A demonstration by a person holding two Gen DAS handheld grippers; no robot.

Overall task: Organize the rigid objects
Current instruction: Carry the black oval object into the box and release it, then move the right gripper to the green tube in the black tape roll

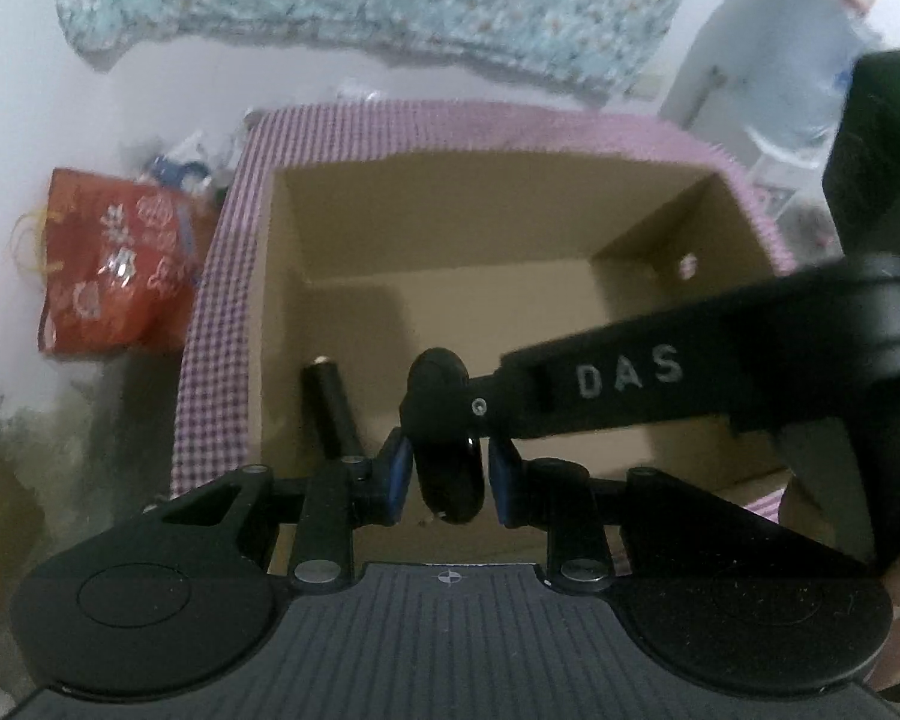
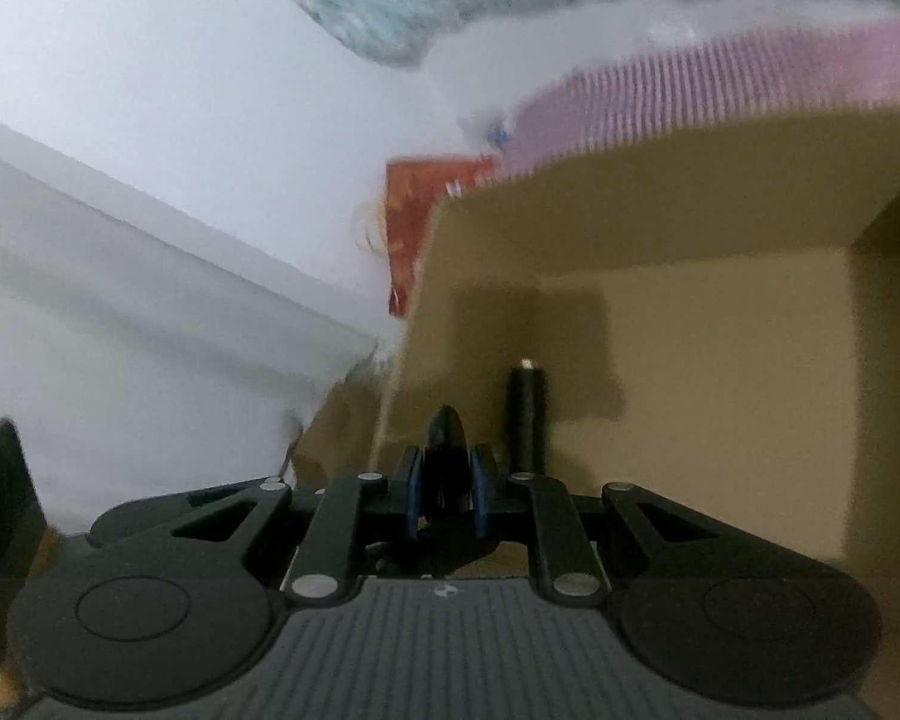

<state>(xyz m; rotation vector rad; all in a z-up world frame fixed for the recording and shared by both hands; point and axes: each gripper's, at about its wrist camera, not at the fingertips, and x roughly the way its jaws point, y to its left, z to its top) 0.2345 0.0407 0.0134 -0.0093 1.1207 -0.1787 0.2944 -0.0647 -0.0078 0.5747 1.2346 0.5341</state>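
- Left hand-held gripper (image 1: 447,471) and right hand-held gripper (image 2: 447,495) both clamp narrowly on a black tripod-like gadget (image 1: 600,387).
- Cardboard box (image 1: 510,276) just ahead looks empty; stowing remains undone.

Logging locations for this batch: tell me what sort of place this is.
Probably a room in a home, perhaps a bedroom. A floral quilt lies behind an open cardboard box with a pink gingham rim, and a red gift bag sits beside it.
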